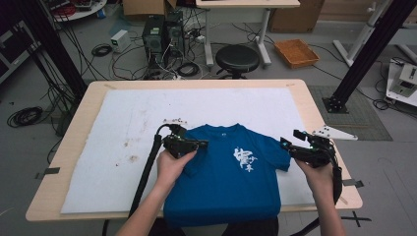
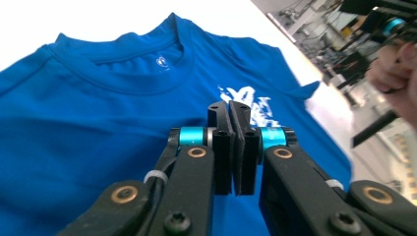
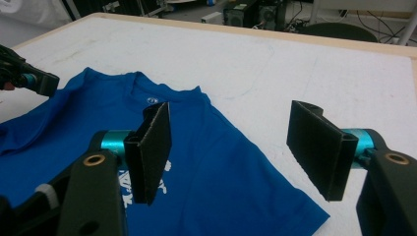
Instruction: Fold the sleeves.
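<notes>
One blue T-shirt (image 1: 226, 172) flat on white mat (image 1: 113, 147) over tabletop (image 1: 74, 132), hem hanging off near edge (one white print on chest). Two grippers: left gripper (image 2: 231, 110) above left sleeve side, jaws nearly touching, holding nothing; right gripper (image 3: 236, 142) beside right sleeve, jaws wide, also holding nothing.

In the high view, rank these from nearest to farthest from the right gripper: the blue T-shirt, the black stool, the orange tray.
1. Blue T-shirt: on the table, sleeve beside the right gripper.
2. Black stool: on the floor beyond the table's far edge.
3. Orange tray: on the floor, right of the stool; close call with it.
</notes>
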